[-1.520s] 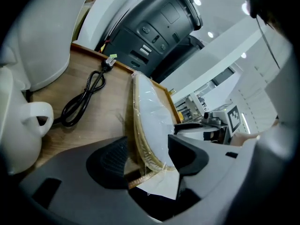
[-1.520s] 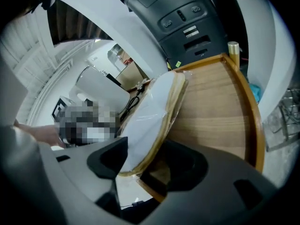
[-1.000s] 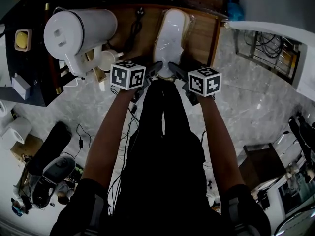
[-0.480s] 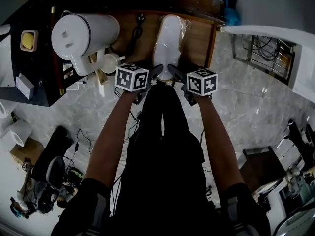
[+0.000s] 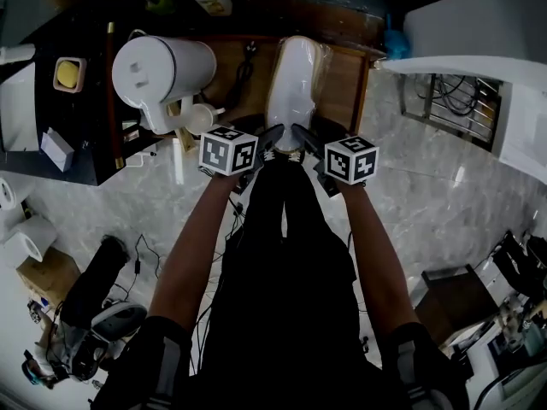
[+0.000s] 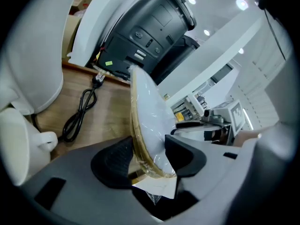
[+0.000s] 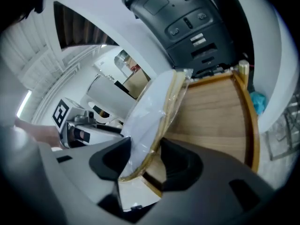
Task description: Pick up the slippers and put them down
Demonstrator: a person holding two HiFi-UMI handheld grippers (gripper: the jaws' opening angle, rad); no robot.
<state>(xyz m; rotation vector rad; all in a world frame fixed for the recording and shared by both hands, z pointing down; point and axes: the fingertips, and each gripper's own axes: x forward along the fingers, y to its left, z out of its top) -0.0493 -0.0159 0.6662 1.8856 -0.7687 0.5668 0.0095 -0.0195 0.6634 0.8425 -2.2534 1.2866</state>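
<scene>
Though just closed on slippers [image 5: 295, 75] mid-frame with left gripper [image 6: 147, 158] and right gripper [image 7: 145, 165], could lose them through slick wrap [image 7: 177, 89].

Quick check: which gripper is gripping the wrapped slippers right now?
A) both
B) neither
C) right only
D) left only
A: each gripper view shows its jaws, which have just been closing, pressed on the near end of the plastic-wrapped slippers, the left gripper and the right gripper alike.
</scene>
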